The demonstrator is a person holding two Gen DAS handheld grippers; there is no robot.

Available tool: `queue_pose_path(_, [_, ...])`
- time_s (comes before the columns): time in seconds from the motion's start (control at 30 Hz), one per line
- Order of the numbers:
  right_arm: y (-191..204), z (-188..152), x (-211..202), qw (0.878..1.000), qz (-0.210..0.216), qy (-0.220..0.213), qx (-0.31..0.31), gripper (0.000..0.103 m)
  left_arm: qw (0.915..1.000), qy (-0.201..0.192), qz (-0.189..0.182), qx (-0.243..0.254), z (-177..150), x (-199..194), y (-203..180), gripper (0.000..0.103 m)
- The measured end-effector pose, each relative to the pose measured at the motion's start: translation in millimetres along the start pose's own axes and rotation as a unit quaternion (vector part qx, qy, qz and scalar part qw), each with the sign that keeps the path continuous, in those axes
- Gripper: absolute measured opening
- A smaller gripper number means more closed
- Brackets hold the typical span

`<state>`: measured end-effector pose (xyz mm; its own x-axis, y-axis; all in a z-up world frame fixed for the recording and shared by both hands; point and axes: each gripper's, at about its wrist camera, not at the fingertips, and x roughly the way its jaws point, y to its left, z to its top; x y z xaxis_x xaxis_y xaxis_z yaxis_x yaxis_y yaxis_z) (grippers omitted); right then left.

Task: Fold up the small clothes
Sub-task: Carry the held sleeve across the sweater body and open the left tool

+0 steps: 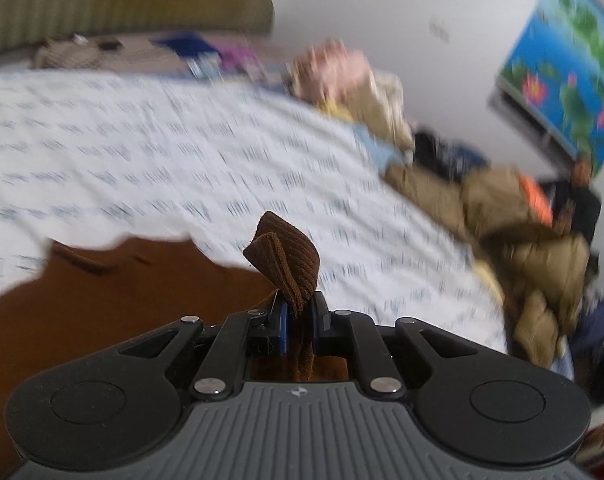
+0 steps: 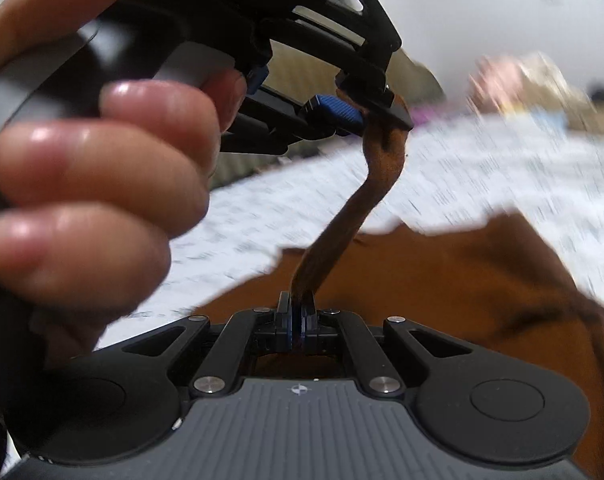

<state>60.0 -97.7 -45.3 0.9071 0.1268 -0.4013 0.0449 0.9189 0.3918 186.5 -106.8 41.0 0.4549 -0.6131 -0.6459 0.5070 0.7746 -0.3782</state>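
Bed [image 1: 149,152]: white sheet with small dark dash print, takes up most of both views, blurred. Along its far edge a heap of other clothes [image 1: 514,216], tan, pink and dark pieces, well apart from the work.

Brown garment [image 1: 81,320]: ribbed knit, lifted off the bed and hanging in front of both cameras. The main body sags low and wide; in the right wrist view it fills the lower right [image 2: 462,280]. Whether its lowest part touches the sheet, cannot tell.

Key relation: one edge of the garment runs as a taut twisted band [image 2: 342,216] from tool to tool. That band is the long axis. The two tools sit close together, the left one just above and ahead of the right in the right wrist view, so the held edge is short and the rest of the cloth hangs below it.

Left tool [image 1: 299,320]: jaws nearly closed, pinching a fold of the brown knit, a tuft standing up past the tips. Also seen from outside [image 2: 364,114], carried by the person's hand [image 2: 101,184].

Right tool [image 2: 297,320]: jaws almost together, clamped on the lower end of the band.

Judgement: next move likely needs the tools drawn apart along the band, to spread the edge before laying it flat.
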Motion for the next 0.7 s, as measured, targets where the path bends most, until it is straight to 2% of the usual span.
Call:
queue_pose_path(0.07, [-22.8,-4.2,15.4,0.998,0.013,0.038,0.047,0.017,0.9992,0.034,0.012,0.018,-4.9,32.2,-9.6,0.011])
queue_pose_path(0.1, [-36.5,-7.4,21.0,0.995,0.019,0.061,0.080,0.020,0.9981,0.051,0.021,0.027,-8.5,45.3,-13.6,0.011])
queue_pose_path(0.13, [-48.6,-10.7,24.8,0.990,0.027,0.081,0.110,0.027,0.9965,0.070,0.031,0.034,-11.5,59.1,-16.8,0.011])
queue_pose_path(0.2, [-67.5,-17.9,26.0,0.983,0.048,0.099,0.148,0.031,0.9930,0.096,0.051,0.047,-17.6,80.6,-20.7,0.011])
queue_pose_path(0.3, [-77.8,-15.2,15.7,0.983,0.064,0.100,0.139,0.032,0.9879,0.110,0.079,0.076,-24.3,90.1,-30.5,0.011])
queue_pose_path(0.43, [-94.8,-4.8,8.3,0.981,0.083,0.120,0.129,0.033,0.9793,0.072,0.111,0.153,-11.0,70.7,-57.1,0.012])
queue_pose_path(0.5, [-102.4,1.9,-0.2,0.982,0.096,0.121,0.112,0.034,0.9690,0.052,0.125,0.207,-3.6,56.9,-74.5,0.012])
queue_pose_path(0.57, [-107.9,12.6,-12.5,0.986,0.092,0.101,0.095,0.034,0.9618,0.042,0.121,0.242,0.5,49.0,-87.8,0.013])
queue_pose_path(0.63, [-114.6,25.1,-20.4,0.990,0.084,0.079,0.081,0.035,0.9510,0.073,0.114,0.278,1.0,54.4,-103.0,0.013])
queue_pose_path(0.7, [-122.8,34.2,-25.2,0.993,0.065,0.063,0.075,0.035,0.9432,0.081,0.127,0.296,-2.2,65.6,-114.4,0.013])
